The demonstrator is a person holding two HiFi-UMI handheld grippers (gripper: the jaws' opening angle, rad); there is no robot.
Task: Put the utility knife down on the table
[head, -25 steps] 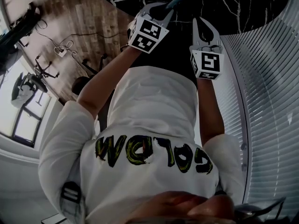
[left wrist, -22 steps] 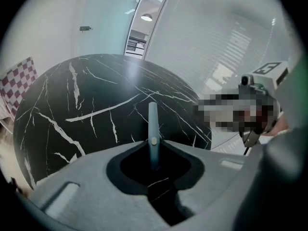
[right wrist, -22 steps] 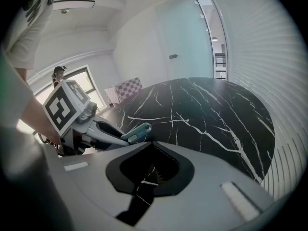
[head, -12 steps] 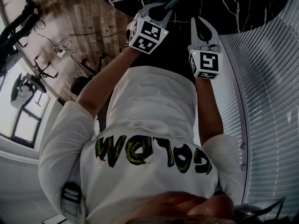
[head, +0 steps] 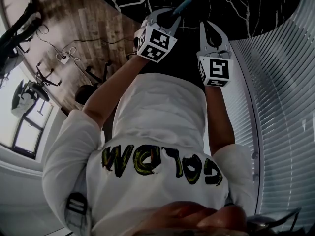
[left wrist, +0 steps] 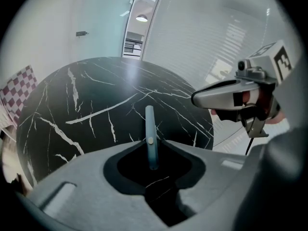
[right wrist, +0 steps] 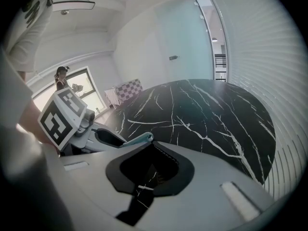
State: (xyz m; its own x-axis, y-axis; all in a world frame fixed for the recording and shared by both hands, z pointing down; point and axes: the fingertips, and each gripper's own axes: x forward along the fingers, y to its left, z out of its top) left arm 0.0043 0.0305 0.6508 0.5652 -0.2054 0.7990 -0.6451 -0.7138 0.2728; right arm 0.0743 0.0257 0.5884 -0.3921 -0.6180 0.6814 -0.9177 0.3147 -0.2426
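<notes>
A slim blue utility knife (head: 182,5) sticks out past the tips of my left gripper (head: 170,14), over the black marble table (head: 236,9). In the left gripper view the knife (left wrist: 150,129) stands edge-on between the jaw tips of the left gripper (left wrist: 150,144), which are opening but still touch it. My right gripper (head: 210,26) hovers just to the right, tips together and empty. Its view shows the knife (right wrist: 139,139) and the left gripper (right wrist: 103,136) at its left, above the table (right wrist: 202,114).
White slatted blinds (head: 280,107) curve round the table's right side. Wooden floor (head: 83,23) with cables and a power strip (head: 64,55) lies to the left. A checkered board (left wrist: 19,88) stands beyond the table's far left edge.
Both grippers and the knife keep their places over the table. Only the head view shifts slightly.
</notes>
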